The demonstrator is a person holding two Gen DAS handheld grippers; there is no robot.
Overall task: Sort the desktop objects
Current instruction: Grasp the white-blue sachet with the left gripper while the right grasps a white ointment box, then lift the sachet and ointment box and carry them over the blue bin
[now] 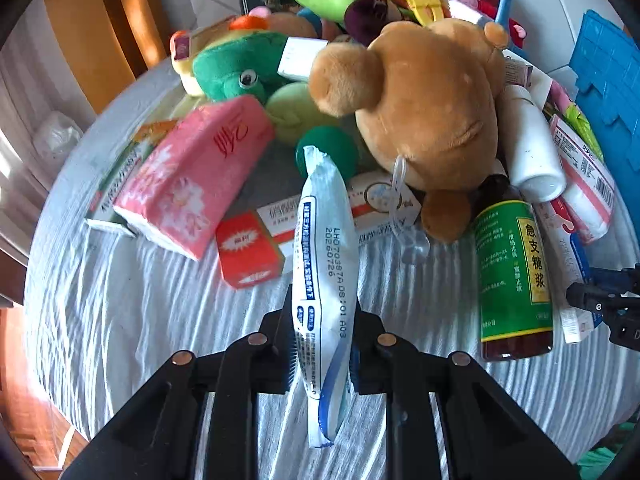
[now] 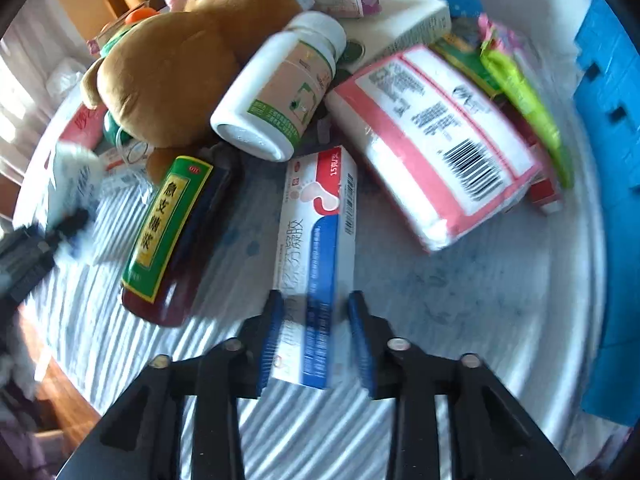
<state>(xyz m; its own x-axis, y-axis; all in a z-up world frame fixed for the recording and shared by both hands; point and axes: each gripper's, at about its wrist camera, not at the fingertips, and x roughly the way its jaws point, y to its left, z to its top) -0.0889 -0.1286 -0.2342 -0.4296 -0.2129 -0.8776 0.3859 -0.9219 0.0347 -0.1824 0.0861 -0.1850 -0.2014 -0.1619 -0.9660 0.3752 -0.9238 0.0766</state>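
While both tools work at the near side of the pile, the striped cloth surface [image 1: 120,320] carries one brown plush bear [image 1: 424,112], one green plush frog [image 1: 236,68], one brown syrup bottle with a green label [image 1: 514,276], one white pill bottle [image 1: 530,148] and two pink tissue packs: one to the left [image 1: 192,176], one to the right [image 2: 436,140].

Left tool [image 1: 322,344]: the jaws are narrowed onto one white-and-blue sachet [image 1: 324,276], which stands on edge between the fingers and projects forward above the cloth. A red-and-white carton [image 1: 246,250] lies just beyond the left finger.

Right tool [image 2: 316,340]: the jaws are part open and straddle the near end of one white, red and blue medicine box [image 2: 320,232]. The view is blurred, so contact between the pads and the box cannot be confirmed. The syrup bottle lies just left of this box; the pill bottle rests against the bear behind it.

Open cloth lies at the near edge in both views. A blue plastic crate [image 2: 612,128] bounds the right side.
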